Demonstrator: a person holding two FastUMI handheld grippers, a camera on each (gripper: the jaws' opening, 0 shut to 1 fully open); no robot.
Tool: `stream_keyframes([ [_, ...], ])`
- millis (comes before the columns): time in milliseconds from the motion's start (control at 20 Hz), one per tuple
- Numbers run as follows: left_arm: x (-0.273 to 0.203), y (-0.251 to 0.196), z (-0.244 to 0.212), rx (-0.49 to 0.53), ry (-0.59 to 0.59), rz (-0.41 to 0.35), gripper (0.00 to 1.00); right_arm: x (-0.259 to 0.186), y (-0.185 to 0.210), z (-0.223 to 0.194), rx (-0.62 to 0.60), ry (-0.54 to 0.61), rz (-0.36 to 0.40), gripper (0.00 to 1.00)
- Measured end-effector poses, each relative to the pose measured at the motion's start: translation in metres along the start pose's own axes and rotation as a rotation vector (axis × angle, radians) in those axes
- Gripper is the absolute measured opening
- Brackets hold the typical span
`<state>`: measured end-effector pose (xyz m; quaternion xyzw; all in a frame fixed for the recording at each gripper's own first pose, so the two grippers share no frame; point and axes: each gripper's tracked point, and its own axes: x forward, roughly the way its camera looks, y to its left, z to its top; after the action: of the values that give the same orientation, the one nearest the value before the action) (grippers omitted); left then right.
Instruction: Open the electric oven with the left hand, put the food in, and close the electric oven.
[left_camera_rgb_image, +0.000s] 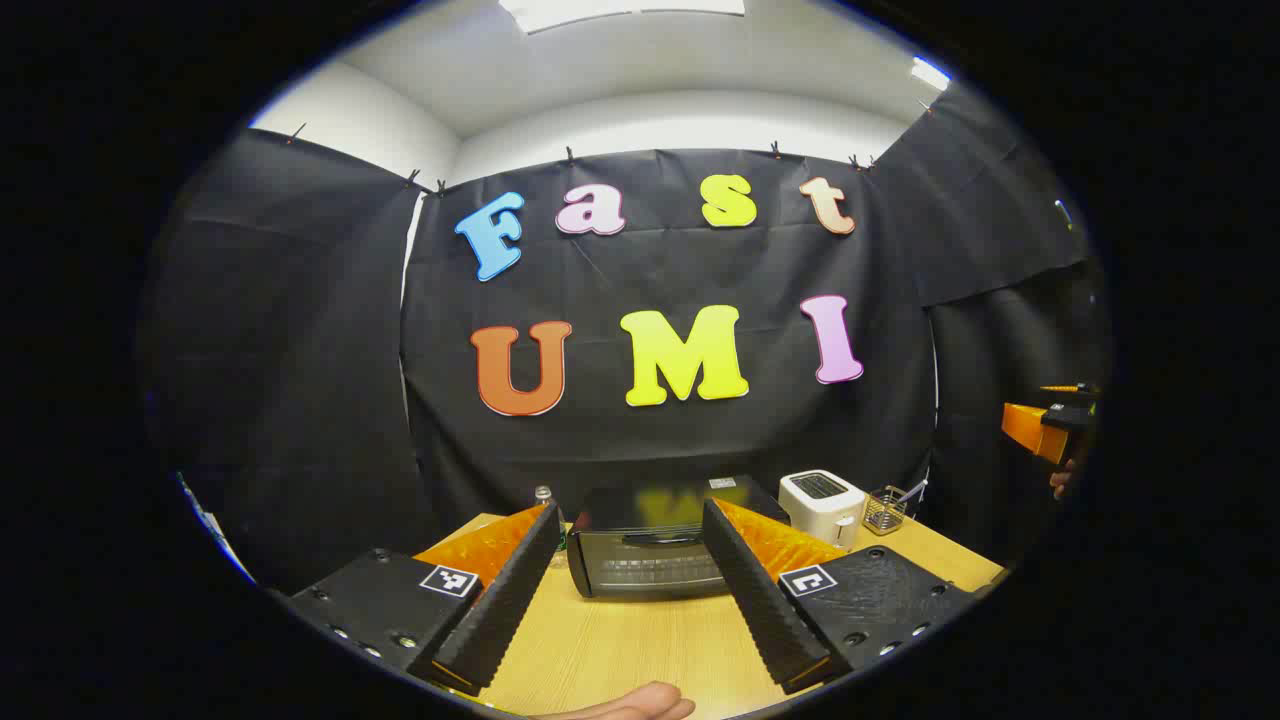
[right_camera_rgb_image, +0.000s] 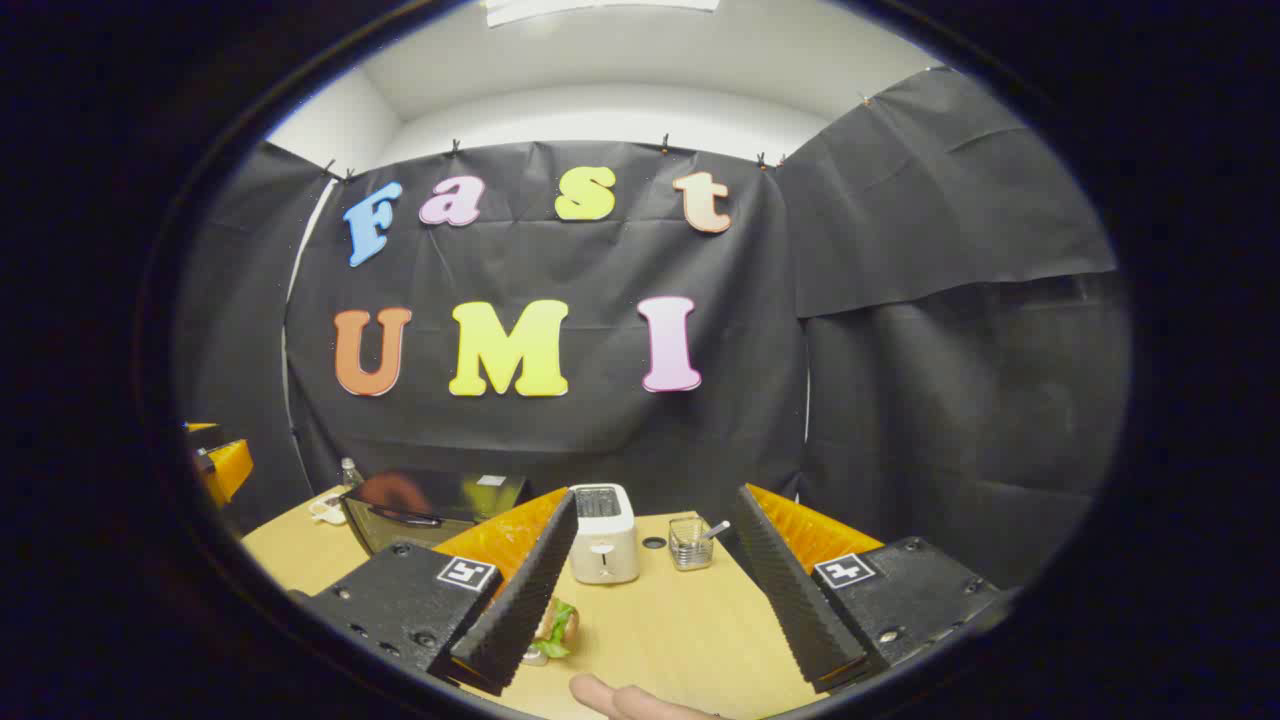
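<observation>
Nothing is done yet: the black glass-fronted electric oven (left_camera_rgb_image: 650, 550) sits shut, beyond my left gripper (left_camera_rgb_image: 625, 585), jaws spread and empty. My right gripper (right_camera_rgb_image: 650, 590) gapes too; the sandwich (right_camera_rgb_image: 555, 628) lies near the oven.

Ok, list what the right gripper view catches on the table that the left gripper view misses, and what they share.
Right gripper view: a sandwich lies on the table beside the right gripper's near finger, and a small dark disc sits by the toaster. Left gripper view: the oven's door and handle seen head-on, door shut, between the left gripper's open fingers. Shared: oven, white toaster, wire basket, bottle.
</observation>
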<state>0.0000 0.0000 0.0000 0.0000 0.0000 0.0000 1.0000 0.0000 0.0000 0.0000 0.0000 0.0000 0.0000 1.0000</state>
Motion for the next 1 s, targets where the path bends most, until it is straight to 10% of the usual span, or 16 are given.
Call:
stream_keyframes([
  [1000, 0.057, -0.015, -0.021, -0.108, 0.033, -0.060, 0.95, 0.001, 0.010, -0.015, -0.006, 0.015, 0.069, 1.00],
])
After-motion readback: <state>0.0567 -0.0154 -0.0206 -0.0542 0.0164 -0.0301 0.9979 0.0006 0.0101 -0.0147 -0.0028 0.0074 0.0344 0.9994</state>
